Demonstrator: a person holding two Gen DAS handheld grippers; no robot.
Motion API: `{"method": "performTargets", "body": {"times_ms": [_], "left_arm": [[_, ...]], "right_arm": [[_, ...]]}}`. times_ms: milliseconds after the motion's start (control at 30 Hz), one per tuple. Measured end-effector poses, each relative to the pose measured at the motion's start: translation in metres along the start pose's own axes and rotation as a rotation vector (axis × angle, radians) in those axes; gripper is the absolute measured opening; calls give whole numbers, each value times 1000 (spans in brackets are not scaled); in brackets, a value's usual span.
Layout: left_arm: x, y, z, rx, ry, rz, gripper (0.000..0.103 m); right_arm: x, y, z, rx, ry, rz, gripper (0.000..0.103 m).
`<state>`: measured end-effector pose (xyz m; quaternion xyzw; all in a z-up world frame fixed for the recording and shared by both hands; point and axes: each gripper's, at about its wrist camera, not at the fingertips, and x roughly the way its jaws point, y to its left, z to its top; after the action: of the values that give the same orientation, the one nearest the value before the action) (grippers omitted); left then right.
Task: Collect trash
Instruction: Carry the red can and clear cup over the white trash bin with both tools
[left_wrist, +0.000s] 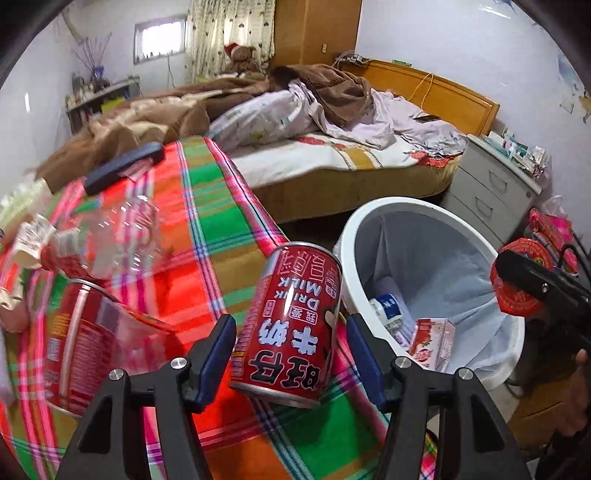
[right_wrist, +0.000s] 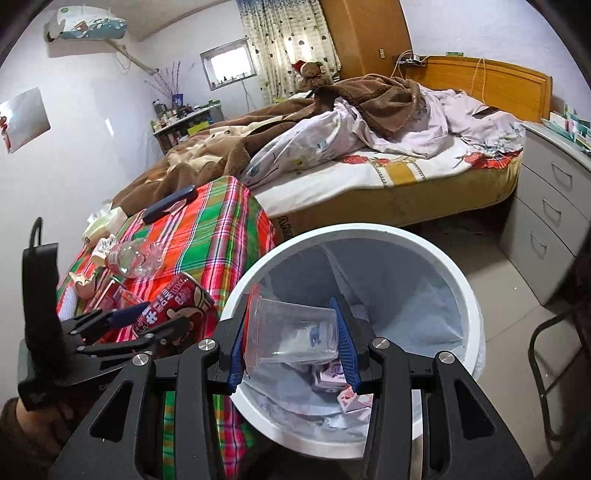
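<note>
A red milk can (left_wrist: 291, 325) lies on the plaid tablecloth (left_wrist: 207, 236) near its right edge. My left gripper (left_wrist: 291, 354) is open with its jaws on either side of the can, a gap on each side. The can also shows in the right wrist view (right_wrist: 173, 306). My right gripper (right_wrist: 291, 339) is shut on a clear plastic cup (right_wrist: 291, 332) and holds it over the white trash bin (right_wrist: 469, 295). The bin, lined with a bag, holds several cartons (right_wrist: 343, 387). It also shows in the left wrist view (left_wrist: 369, 218).
A clear plastic bottle (left_wrist: 110, 232), a clear container with red contents (left_wrist: 85, 343) and a dark case (left_wrist: 122, 166) lie on the table. An unmade bed (right_wrist: 369, 155) stands behind, a grey drawer unit (right_wrist: 546, 221) at the right, a chair frame (right_wrist: 554, 354) near the bin.
</note>
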<state>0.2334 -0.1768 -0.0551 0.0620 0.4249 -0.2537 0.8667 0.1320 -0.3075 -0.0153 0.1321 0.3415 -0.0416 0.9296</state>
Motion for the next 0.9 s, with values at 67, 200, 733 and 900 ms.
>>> {"method": "performTargets", "body": {"times_ms": [67, 200, 733, 900], "left_arm": [[5, 2, 2, -2, 12, 4, 57], [4, 3, 3, -17, 9, -7, 56], [-16, -58, 37, 72, -80, -60, 52], [-5, -76, 42, 92, -63, -98, 52]], "right_arm": [[-1, -1, 1, 2, 0, 1, 43], [1, -2, 1, -1, 0, -1, 43], [-1, -35, 8, 44, -8, -38, 43], [7, -46, 7, 52, 18, -44, 43]]}}
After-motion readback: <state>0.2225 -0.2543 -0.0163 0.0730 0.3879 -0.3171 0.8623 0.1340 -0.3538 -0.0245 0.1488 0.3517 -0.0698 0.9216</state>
